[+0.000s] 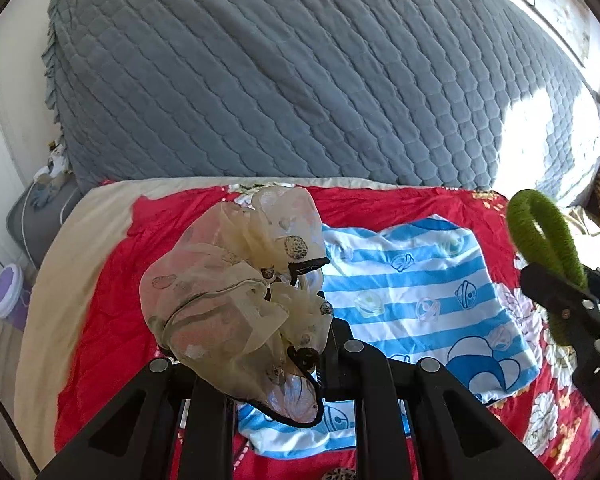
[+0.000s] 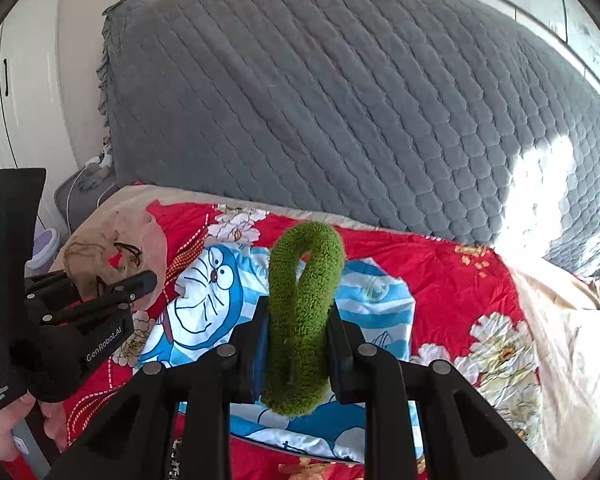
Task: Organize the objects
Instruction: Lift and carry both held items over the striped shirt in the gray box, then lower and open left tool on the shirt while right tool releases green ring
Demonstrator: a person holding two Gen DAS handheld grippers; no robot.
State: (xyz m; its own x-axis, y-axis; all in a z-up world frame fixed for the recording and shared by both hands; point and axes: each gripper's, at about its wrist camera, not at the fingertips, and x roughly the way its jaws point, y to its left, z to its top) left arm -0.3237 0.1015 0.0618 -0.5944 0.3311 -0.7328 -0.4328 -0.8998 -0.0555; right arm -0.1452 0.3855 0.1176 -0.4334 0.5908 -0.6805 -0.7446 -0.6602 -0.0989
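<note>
In the left wrist view, a sheer cream scrunchie [image 1: 236, 304] with small dark printed spots and a black edge is held clamped in the left gripper [image 1: 300, 344], whose fingers are closed on its lower folds; the bulk of the fabric billows up and to the left of the fingers. The striped blue-and-white cartoon cloth [image 1: 416, 304] is taken as the landmark: the scrunchie is held above its left edge, not resting on it. The cloth is spread on a red floral bedspread [image 1: 100, 320]. Beyond the cloth, a large grey quilted cover [image 1: 300, 80] is seen rising behind the bedspread, with a patch of bright sunlight on its right part. To the right of the cloth, the right gripper [image 1: 564, 300] is seen from the side, with a fuzzy green loop [image 1: 540, 232] standing up out of it.

In the right wrist view, the fuzzy green loop [image 2: 300, 320] is gripped between the closed fingers of the right gripper [image 2: 298, 344], pinched at its middle, with its upper bend rising above the fingertips and its lower end hanging below them. It is held over the middle of the cartoon cloth [image 2: 204, 300], clear of it. Left of the cloth, the left gripper [image 2: 140, 282] is seen, with the cream scrunchie [image 2: 108, 256] bunched at its tip. A person's hand [image 2: 4, 428] is partly visible under that gripper's body. The grey quilted cover [image 2: 340, 100] fills the space behind the cloth.
</note>
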